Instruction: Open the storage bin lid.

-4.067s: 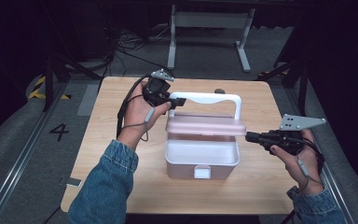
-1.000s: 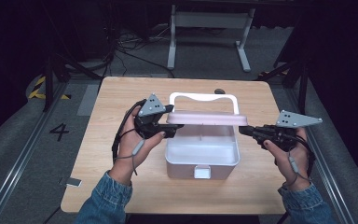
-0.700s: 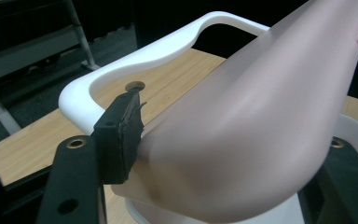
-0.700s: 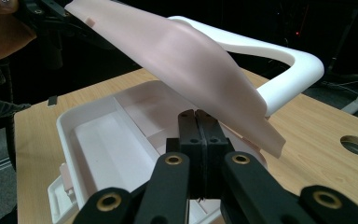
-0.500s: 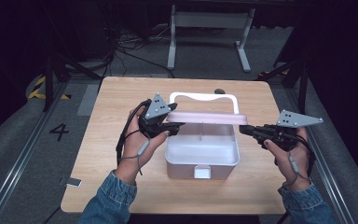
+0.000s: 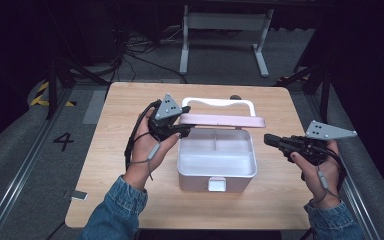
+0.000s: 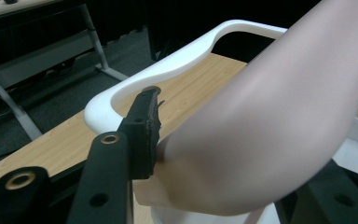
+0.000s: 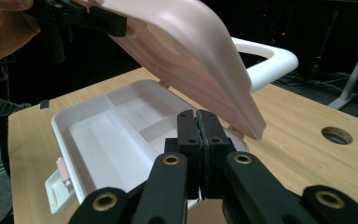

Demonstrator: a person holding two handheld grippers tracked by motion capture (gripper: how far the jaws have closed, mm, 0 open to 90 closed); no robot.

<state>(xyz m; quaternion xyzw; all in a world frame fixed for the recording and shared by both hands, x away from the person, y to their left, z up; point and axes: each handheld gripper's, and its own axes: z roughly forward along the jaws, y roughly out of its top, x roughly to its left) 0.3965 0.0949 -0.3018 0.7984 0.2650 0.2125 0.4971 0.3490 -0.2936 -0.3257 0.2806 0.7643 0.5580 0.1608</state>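
Now our left gripper (image 6: 182, 121) has just closed its jaws on the raised pink lid (image 6: 225, 120); our right gripper (image 6: 270, 139) keeps its jaws pressed together.

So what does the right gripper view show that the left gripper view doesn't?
Right gripper view: the white plastic box's divided compartments, its front latch, a round hole in the wooden table, and the right tongs shut on nothing. Left gripper view: a grey metal stand on the floor beyond the table. Both: the raised pale pink lid, gripped by the left tongs, and the white carry handle.
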